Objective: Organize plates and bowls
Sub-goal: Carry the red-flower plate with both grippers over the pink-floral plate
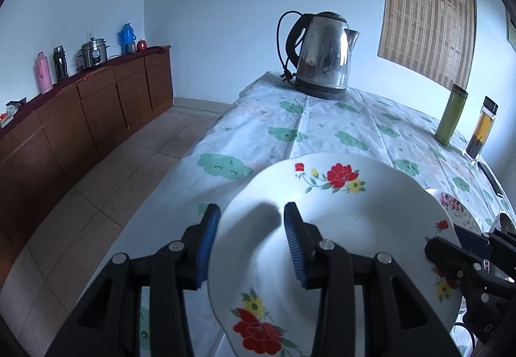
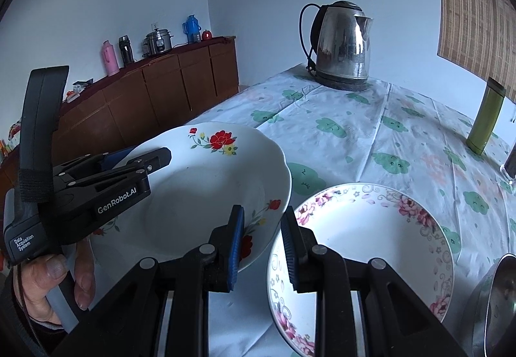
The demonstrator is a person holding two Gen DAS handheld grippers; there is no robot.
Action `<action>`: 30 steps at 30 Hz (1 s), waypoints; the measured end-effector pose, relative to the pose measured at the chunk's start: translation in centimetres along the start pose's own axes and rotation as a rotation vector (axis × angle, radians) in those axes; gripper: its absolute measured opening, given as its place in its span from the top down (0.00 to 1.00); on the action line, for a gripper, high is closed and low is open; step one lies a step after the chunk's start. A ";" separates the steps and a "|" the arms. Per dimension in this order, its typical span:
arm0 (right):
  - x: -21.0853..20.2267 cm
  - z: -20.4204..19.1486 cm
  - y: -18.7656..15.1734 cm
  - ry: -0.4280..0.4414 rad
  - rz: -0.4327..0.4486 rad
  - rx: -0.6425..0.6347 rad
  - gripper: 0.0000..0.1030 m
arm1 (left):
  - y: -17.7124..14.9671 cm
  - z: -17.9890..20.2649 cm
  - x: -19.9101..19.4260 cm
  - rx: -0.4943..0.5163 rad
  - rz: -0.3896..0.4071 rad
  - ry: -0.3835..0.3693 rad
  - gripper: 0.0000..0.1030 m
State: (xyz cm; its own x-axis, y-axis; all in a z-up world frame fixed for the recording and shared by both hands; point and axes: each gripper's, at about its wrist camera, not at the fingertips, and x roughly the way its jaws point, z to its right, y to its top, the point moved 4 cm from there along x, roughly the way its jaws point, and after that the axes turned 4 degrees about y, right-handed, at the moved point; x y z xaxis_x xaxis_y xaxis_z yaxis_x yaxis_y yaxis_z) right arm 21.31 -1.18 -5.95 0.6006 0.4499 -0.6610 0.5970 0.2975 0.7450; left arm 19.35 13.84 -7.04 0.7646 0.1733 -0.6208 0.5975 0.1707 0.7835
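Note:
A white plate with red flowers sits tilted at the table's near left; it also shows in the right wrist view. My left gripper straddles its left rim, jaws open, one finger outside and one finger inside the plate. It shows from the side in the right wrist view. My right gripper is open, its jaws standing over the gap between that plate and a white plate with pink flowers. Only the rim of the pink-flowered plate shows in the left wrist view.
A steel kettle stands at the table's far end. A green flask and a clear bottle stand at the right. A steel bowl sits at the near right. A wooden sideboard lines the left wall.

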 end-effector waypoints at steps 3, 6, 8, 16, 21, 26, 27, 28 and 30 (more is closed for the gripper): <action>-0.2 0.3 0.0 -0.004 0.004 0.006 0.75 | 0.1 0.4 -0.4 0.010 0.017 -0.001 0.62; -0.4 0.6 -0.1 -0.009 0.008 0.013 0.75 | 0.2 0.8 -0.6 0.016 0.027 -0.003 0.62; -0.6 0.8 -0.1 -0.013 0.010 0.017 0.75 | 0.3 1.1 -0.8 0.021 0.035 -0.008 0.62; -1.0 2.0 -0.3 -0.029 0.011 0.036 0.75 | 0.4 2.6 -1.2 0.051 0.039 -0.008 0.62; -1.3 2.5 -0.3 -0.038 0.018 0.040 0.75 | 0.5 3.2 -1.3 0.053 0.042 -0.005 0.62; -1.7 3.1 -0.3 -0.045 0.024 0.052 0.75 | 0.7 4.3 -1.5 0.065 0.039 -0.007 0.62; -1.8 3.4 -0.3 -0.046 0.025 0.055 0.75 | 0.7 4.5 -1.5 0.067 0.037 -0.009 0.62; -1.9 3.5 -0.3 -0.050 0.026 0.057 0.75 | 0.8 4.6 -1.5 0.068 0.036 -0.010 0.62; -2.1 3.9 -0.3 -0.054 0.029 0.064 0.75 | 0.7 5.0 -1.6 0.073 0.036 -0.010 0.62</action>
State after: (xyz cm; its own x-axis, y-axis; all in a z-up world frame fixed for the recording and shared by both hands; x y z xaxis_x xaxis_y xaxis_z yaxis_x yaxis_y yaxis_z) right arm 21.98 -5.49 -5.15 0.6449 0.4106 -0.6446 0.6107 0.2304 0.7576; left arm 19.77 8.83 -5.32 0.7881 0.1683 -0.5920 0.5852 0.0930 0.8055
